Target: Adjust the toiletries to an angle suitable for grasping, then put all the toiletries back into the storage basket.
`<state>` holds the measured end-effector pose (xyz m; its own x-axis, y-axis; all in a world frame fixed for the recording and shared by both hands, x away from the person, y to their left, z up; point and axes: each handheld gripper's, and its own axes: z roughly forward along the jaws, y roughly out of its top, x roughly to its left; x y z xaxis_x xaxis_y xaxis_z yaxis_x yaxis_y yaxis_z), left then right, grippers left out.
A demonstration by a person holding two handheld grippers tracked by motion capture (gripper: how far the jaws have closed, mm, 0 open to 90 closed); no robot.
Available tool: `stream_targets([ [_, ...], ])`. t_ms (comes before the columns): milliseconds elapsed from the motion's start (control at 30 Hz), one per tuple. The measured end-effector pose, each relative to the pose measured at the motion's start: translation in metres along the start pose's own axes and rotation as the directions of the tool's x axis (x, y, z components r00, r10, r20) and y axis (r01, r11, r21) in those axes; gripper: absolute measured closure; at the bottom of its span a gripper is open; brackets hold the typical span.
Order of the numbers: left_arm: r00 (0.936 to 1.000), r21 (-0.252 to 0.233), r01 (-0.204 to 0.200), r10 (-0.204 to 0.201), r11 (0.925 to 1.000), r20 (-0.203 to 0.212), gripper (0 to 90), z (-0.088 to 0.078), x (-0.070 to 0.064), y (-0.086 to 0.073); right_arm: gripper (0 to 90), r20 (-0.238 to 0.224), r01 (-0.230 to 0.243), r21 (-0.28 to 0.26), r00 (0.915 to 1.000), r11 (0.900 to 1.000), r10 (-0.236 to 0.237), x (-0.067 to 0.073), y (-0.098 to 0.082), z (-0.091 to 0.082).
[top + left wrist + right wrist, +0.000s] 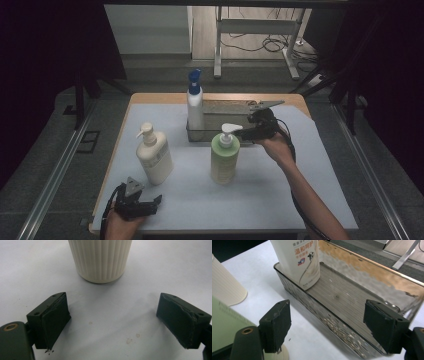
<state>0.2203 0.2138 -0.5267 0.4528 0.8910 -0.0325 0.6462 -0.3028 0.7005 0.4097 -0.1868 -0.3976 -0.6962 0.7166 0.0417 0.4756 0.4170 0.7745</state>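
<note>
The right tool (pixel 246 133) is hovering with jaws apart and empty just beside the green bottle (pixel 224 159), whose base is being cut off in the right gripper view. The left tool (pixel 150 204) is resting open near the cream bottle (pixel 154 156) on the bench (pixel 280 200), seeing its ribbed base alone.

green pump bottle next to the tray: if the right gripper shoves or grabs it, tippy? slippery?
Probably tippy: the green pump bottle stands tall on a small base, so a push near the pump head would likely topple it. A low push should slide it on the smooth white mat. Its plastic wall looks smooth, so the open right gripper might slip.
</note>
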Motion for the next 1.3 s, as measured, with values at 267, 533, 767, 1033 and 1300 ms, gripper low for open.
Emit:
stream_targets([
  [267,1.0000,-0.001,0.000,0.000,1.0000,-0.001,10.6,0.000,0.000,0.000,20.2,-0.001,0.008,0.004,1.0000,1.000,-0.008,-0.001,-0.012,-0.009],
  [533,1.0000,-0.001,0.000,0.000,1.0000,-0.002,10.6,0.000,0.000,0.000,17.1,-0.001,0.037,0.016,0.9993,0.999,-0.037,0.005,-0.024,-0.018],
  [767,1.0000,-0.002,0.001,-0.001,1.0000,-0.003,10.6,0.000,0.000,0.000,14.2,-0.017,0.068,0.017,0.9976,0.998,-0.068,0.009,-0.036,-0.028],
  [1033,1.0000,-0.003,0.002,-0.002,1.0000,-0.003,10.6,0.000,-0.001,0.000,10.1,-0.064,0.078,0.007,0.9950,0.997,-0.077,0.017,-0.047,-0.037],
  [1300,1.0000,-0.003,0.002,-0.002,1.0000,-0.003,10.6,0.000,0.000,0.000,2.6,-0.112,0.077,0.003,0.9907,0.997,-0.077,0.028,-0.058,-0.039],
])
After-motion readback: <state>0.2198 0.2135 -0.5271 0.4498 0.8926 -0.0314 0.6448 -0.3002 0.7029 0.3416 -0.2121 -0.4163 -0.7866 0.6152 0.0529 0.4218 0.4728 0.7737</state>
